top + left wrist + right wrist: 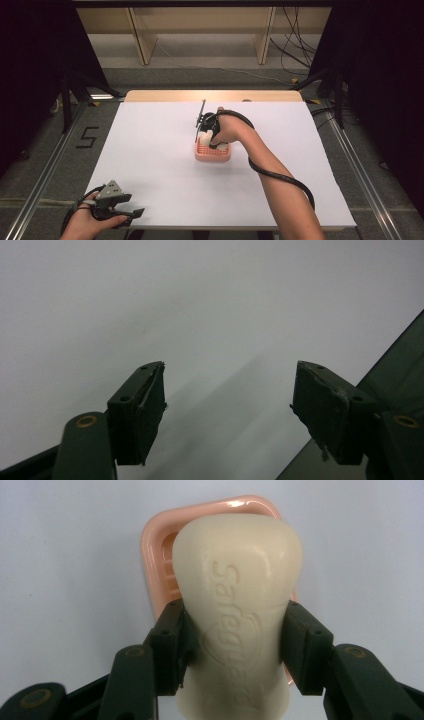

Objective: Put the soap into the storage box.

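A white sheet (165, 165) covers the table (215, 95), whose wooden edge shows at the far side. Grey floor (210, 77) surrounds it, marked with a black "5" (87, 137) at the left. Wooden shelving (200, 30) stands beyond, cables (295, 55) trail on the floor at the right, and metal rails (42, 180) run along both sides.

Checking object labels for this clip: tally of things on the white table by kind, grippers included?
Soap bar: 1, cream, clamped in the right gripper over the dish
Soap dish: 1, pink, on the white table
Grippers: 2, the left gripper open at the table's near left corner
Total: 4
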The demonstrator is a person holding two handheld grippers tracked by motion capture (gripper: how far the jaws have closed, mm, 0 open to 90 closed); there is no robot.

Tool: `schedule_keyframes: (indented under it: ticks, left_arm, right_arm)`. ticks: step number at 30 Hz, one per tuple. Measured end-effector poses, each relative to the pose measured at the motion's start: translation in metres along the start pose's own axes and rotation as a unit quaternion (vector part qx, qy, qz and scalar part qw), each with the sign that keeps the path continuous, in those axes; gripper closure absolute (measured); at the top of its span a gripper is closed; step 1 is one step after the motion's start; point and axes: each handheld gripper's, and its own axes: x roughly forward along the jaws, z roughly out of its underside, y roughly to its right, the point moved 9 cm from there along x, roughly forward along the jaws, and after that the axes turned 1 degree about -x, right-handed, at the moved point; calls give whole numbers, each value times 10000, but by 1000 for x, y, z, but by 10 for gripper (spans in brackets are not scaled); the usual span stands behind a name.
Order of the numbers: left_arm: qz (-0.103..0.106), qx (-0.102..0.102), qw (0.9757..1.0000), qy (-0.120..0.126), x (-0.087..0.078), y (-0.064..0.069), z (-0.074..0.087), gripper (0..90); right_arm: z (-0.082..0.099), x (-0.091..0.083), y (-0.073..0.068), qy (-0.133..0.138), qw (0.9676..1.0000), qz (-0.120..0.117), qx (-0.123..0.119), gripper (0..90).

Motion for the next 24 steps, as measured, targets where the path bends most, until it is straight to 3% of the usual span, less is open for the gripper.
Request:
schedule_keyframes:
  ticks: [6,7,8,22,24]
  left_arm:
    - [-37,-7,10000,-4,0,-1,0,287]
    - [-38,-9,10000,-2,0,-1,0,287]
    - [-37,-7,10000,-3,0,-1,0,287]
    - [-34,-4,10000,-4,0,-1,0,286]
    - [-31,-1,10000,-5,0,-1,0,286]
  right_arm:
    - [-2,3,2,36,9999,-8,-120,505]
    - [-2,4,0,47,10000,-11,-3,506]
    - [-2,4,2,44,9999,15,-126,506]
    - [-3,10,2,92,9999,13,-78,506]
    - [-4,13,3,156,9997,-4,-181,506]
